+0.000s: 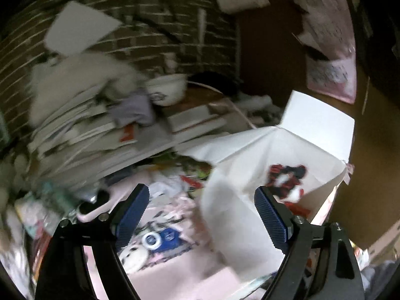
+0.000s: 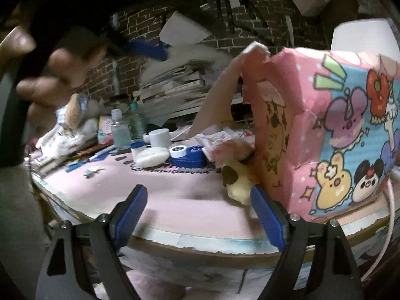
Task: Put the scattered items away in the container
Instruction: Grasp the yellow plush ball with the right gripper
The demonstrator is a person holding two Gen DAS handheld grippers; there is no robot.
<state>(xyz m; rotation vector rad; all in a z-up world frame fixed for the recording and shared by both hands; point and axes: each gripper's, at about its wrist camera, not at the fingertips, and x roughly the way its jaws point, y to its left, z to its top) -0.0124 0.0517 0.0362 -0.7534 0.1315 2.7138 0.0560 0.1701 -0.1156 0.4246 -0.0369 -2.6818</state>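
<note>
Cluttered pink mat (image 2: 175, 200); both grippers, left (image 1: 201, 215) and right (image 2: 198, 215), spread, empty. Right should approach the plush (image 2: 237, 182) at one o'clock, low.

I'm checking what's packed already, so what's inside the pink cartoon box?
In the left wrist view, the box holds a red and dark item against its white lining. The near wall hides anything deeper.
</note>
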